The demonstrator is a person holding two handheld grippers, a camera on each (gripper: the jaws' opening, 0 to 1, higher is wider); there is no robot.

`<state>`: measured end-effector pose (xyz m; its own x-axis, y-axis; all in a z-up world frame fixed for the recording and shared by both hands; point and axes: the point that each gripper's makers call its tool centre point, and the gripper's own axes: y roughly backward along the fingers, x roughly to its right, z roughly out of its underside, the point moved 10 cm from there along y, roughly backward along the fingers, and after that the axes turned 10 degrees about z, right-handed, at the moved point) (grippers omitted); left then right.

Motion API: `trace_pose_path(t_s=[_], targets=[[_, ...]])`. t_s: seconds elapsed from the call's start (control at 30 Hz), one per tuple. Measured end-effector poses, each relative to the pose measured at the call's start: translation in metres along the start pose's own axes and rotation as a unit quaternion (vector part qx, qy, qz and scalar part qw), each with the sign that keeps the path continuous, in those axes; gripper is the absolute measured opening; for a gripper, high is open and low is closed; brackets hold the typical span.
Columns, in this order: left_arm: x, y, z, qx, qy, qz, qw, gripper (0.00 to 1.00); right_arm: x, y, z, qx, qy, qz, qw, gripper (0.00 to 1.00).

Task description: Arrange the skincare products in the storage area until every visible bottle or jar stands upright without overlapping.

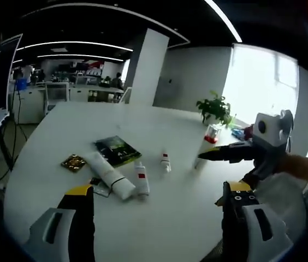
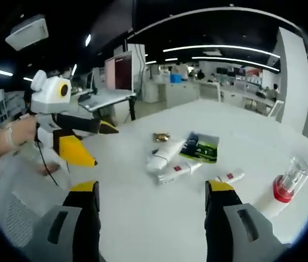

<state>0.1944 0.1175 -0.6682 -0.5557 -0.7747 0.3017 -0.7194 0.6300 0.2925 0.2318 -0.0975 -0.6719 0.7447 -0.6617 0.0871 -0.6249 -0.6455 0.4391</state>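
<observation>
Left gripper view: the left gripper point(image 1: 157, 204) hangs above the white table point(image 1: 187, 229), jaws spread wide, nothing between them. Ahead lies a cluster: a large white tube point(image 1: 110, 174) lying flat, a smaller red-labelled tube point(image 1: 141, 178) just beside it, a small tube point(image 1: 165, 162) a little apart, a dark green packet point(image 1: 117, 150) and a gold square item point(image 1: 73, 162). A tall bottle with a red band point(image 1: 206, 144) stands upright to the right, near a potted plant point(image 1: 215, 109) at the far edge. The right gripper point(image 1: 203, 155) enters from the right, its tips just beside that bottle; whether they are parted I cannot tell. Bare tabletop surrounds the cluster on all sides.

Right gripper view: the right gripper point(image 2: 152, 194) is spread, empty. The cluster lies centre; the bottle lies tilted at right. The table's near-left edge is close.
</observation>
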Motion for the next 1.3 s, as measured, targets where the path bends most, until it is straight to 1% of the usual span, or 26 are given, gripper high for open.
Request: trace_pose_path(t_s=[0.17, 0.33, 0.47, 0.57, 0.7, 0.77, 0.93, 1.23, 1.3], targets=[[-0.003, 0.006, 0.002, -0.001, 0.006, -0.001, 1.0, 0.93, -0.004, -0.015, -0.003, -0.004, 0.004, -0.002, 1.0, 0.73], [-0.009, 0.012, 0.0, 0.001, 0.009, -0.003, 1.0, 0.93, -0.007, -0.034, -0.007, -0.007, 0.006, -0.003, 0.9999, 0.7], [-0.014, 0.017, -0.001, 0.005, 0.012, -0.006, 0.9999, 0.93, -0.009, -0.05, -0.008, -0.012, -0.003, -0.006, 0.9999, 0.68], [-0.017, 0.019, -0.001, 0.006, 0.013, -0.007, 0.9999, 0.93, -0.012, -0.057, -0.01, -0.013, -0.002, -0.009, 0.9999, 0.64], [-0.02, 0.023, 0.001, 0.007, 0.019, -0.007, 0.9998, 0.93, -0.015, -0.07, -0.012, -0.02, 0.008, -0.011, 0.9997, 0.64], [-0.022, 0.025, 0.002, 0.006, 0.019, -0.007, 0.9998, 0.93, -0.015, -0.076, -0.014, -0.024, 0.007, -0.012, 0.9996, 0.64], [-0.027, 0.028, 0.003, 0.006, 0.023, -0.007, 0.9997, 0.93, -0.017, -0.089, -0.019, -0.022, 0.002, -0.013, 0.9997, 0.63], [-0.034, 0.033, 0.004, 0.007, 0.031, -0.008, 0.9995, 0.92, -0.018, -0.118, -0.02, -0.044, 0.003, -0.007, 0.999, 0.62], [-0.036, 0.034, 0.005, 0.006, 0.033, -0.008, 0.9994, 0.92, -0.017, -0.124, -0.02, -0.054, 0.003, -0.004, 0.9985, 0.61]])
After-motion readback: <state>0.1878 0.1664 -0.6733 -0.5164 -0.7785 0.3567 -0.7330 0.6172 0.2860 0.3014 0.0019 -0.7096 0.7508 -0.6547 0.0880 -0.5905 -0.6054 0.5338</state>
